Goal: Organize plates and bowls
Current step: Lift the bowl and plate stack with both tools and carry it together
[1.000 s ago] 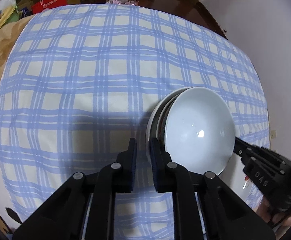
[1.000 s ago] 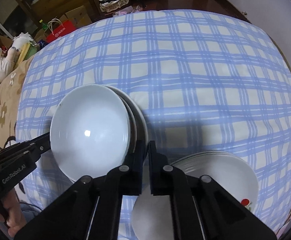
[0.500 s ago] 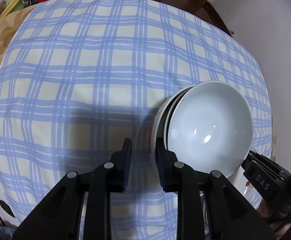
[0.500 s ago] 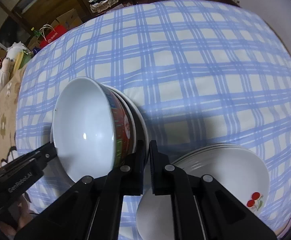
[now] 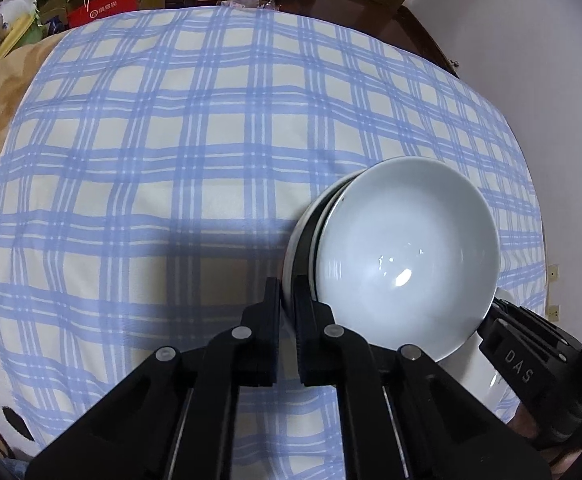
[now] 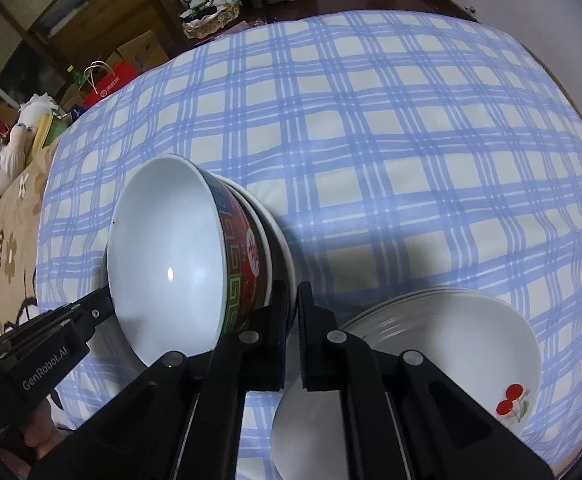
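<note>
Gripping the stack of bowls (image 5: 405, 264) by opposite rims, I keep left gripper (image 5: 287, 300) and right gripper (image 6: 293, 304) clenched on it.

Bowl stack (image 6: 195, 252) now tilted higher, red outside exposed; left claw (image 5: 287, 300) freshly re-closed on its rim.

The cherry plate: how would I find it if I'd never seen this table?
Start at the blue checked tablecloth and look to its near right side, where a stack of white plates sits beside the tilted bowls. The cherry plate is the top one. Unlike the plain white dishes, it has two red cherries painted near its rim.
</note>
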### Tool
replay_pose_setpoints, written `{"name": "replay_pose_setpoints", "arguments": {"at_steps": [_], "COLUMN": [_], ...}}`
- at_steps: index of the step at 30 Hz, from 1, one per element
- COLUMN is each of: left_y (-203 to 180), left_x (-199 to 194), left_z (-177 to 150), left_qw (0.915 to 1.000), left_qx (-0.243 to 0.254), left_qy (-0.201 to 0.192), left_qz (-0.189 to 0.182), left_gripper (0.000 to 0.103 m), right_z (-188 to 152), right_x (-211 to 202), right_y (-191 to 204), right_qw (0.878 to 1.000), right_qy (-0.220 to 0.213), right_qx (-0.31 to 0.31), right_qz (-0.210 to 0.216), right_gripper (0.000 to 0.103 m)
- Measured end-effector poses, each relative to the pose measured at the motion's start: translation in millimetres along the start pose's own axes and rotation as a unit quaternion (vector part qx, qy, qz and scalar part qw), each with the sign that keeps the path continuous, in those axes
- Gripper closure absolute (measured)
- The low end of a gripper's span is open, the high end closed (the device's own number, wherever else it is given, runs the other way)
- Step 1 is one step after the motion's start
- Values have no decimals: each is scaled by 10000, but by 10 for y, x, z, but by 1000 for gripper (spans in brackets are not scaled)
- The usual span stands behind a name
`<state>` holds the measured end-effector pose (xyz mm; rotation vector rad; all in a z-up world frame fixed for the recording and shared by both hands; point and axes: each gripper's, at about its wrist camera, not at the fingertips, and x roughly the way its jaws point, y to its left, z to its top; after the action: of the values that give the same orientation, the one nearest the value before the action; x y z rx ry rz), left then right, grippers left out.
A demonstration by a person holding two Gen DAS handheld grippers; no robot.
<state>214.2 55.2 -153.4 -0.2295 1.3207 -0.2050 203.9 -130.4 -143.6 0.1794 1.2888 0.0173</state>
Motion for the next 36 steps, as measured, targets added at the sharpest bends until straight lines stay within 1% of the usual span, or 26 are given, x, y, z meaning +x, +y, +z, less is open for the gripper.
{"name": "replay_pose_setpoints", "arguments": {"at_steps": [3,9,14,19,26,32,36], "left_y": [15,34,-13,-65,-326,-655,-873], "left_x": [-12,-103,-245,-400,-729,-866,-810], "left_z": [13,11,-13,-77,-263,-461,-606], "left_qw": [10000,9998,9994,9987,9972,9958,9958], "left_qx": [-46,-25,22,-50,132,366,565], "left_qy": [-4,-115,-267,-419,-679,-812,-673], "left_qz": [-41,-145,-208,-283,-275,-231,-240], "left_gripper": [97,96,96,96,96,96,96], "right_z": [-14,-9,-37,-65,-196,-373,-532], "right_x": [-33,-65,-208,-404,-762,-1022,-1094], "right_y": [61,26,-3,49,-60,-329,-560], "right_qw": [9998,9999,9997,9992,9987,9984,9984], "right_qy": [-75,-74,-193,-324,-461,-550,-542], "right_qx": [-145,-112,-88,-204,-170,15,177], "right_qz": [-97,3,126,102,149,91,2], "right_gripper": [96,96,96,96,96,96,96]}}
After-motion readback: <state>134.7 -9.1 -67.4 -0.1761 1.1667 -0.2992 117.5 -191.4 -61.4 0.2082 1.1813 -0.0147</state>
